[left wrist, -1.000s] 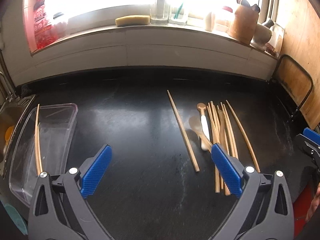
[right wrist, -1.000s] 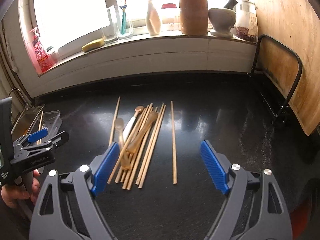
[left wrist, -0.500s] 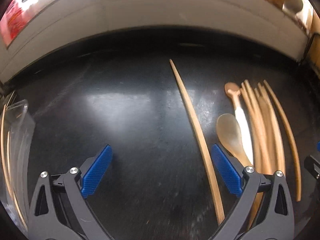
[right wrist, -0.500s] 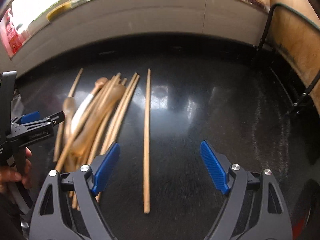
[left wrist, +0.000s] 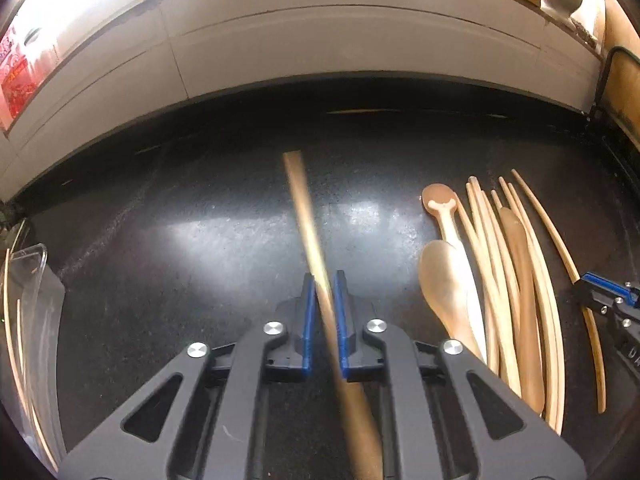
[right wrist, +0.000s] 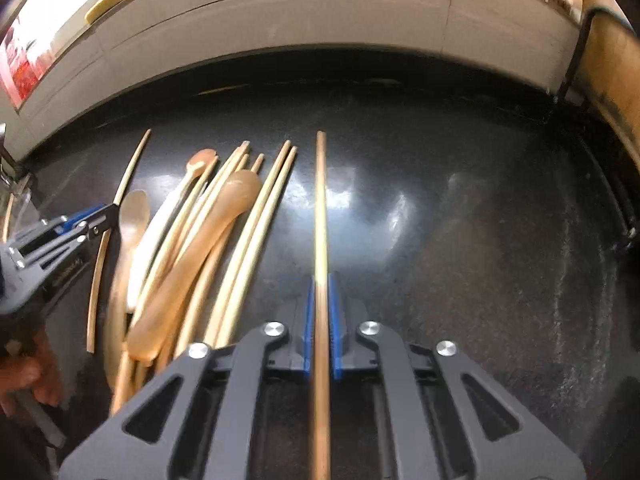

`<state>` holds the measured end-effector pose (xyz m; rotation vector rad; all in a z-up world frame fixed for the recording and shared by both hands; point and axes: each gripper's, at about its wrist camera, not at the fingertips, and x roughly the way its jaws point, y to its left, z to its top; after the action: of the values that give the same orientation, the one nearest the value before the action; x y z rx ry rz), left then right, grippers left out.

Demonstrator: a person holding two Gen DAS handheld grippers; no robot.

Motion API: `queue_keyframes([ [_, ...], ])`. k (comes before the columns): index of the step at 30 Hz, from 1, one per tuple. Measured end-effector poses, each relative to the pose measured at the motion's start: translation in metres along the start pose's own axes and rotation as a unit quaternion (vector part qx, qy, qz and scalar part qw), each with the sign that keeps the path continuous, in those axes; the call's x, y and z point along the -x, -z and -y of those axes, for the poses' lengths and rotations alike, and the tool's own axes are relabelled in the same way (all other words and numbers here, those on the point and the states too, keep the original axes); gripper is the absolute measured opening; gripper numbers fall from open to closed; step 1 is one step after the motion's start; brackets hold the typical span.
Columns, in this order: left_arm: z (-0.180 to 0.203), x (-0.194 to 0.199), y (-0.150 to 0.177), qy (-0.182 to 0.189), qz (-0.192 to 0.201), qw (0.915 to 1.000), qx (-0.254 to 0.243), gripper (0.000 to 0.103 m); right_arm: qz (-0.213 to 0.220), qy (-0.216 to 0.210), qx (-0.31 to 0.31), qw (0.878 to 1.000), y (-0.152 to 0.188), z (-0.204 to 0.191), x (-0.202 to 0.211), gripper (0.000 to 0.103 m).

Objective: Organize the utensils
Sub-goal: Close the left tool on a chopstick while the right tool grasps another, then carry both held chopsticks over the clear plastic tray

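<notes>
Left gripper (left wrist: 323, 312): clenched on one chopstick (left wrist: 310, 232) at the pile's outer edge, blue pads (left wrist: 308, 316) pinching it on both sides.
Right gripper (right wrist: 322, 320): likewise clamped on a separate lone chopstick (right wrist: 321, 216) on the pile's other side, which runs straight ahead between the blue pads (right wrist: 308, 320).
Where the sticks lie: each extends forward from its gripper over the black counter (right wrist: 460, 240); the left one is blurred, so whether it touches the counter cannot be told.
Grip point: both are taken partway along the shaft, with a long length ahead of the pads and some behind.
Handling, as a judgement: light, stiff, slender wood; little squeeze needed, but a thin rounded shaft may roll or pivot between flat pads, so a hold nearer the middle should swing less.
Utensil pile (right wrist: 192, 256): just left of the right gripper, right of the left one; more chopsticks and pale wooden spoons (left wrist: 448, 280) overlapping, lying roughly parallel.
Spoon shapes: smooth oval bowls, tapering handles, matte finish.
Clear tray (left wrist: 32, 304): far left of the left gripper, thin transparent plastic, chopsticks already inside.
Counter surface: dark, glossy, speckled, hard; thin sticks probably slide easily on it.
Person's hand (right wrist: 24, 376): bottom left in the right wrist view, holding the other gripper's handle.
</notes>
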<state>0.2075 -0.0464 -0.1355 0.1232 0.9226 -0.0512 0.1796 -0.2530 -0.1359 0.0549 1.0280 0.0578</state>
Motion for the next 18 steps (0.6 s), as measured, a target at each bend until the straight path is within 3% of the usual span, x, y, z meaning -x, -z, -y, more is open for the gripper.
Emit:
queue_keyframes([
  [6,-0.01,0.013,0.009,0.011,-0.007,0.9996,0.024,0.007,0.003,-0.014,-0.028,1.0,0.001,0.007,0.011,0.007],
  [10,-0.03,0.051,0.017,0.009,0.01,0.9994,0.032,0.007,0.03,-0.014,-0.035,0.999,0.006,0.004,0.043,0.007],
  [15,-0.069,0.104,0.032,0.022,0.021,0.9971,0.069,0.007,0.059,-0.04,-0.024,0.997,0.012,-0.019,0.091,0.007],
  [18,-0.097,0.132,0.046,0.015,0.025,0.9959,0.085,0.007,0.067,-0.076,-0.008,0.995,0.013,-0.051,0.113,0.007],
])
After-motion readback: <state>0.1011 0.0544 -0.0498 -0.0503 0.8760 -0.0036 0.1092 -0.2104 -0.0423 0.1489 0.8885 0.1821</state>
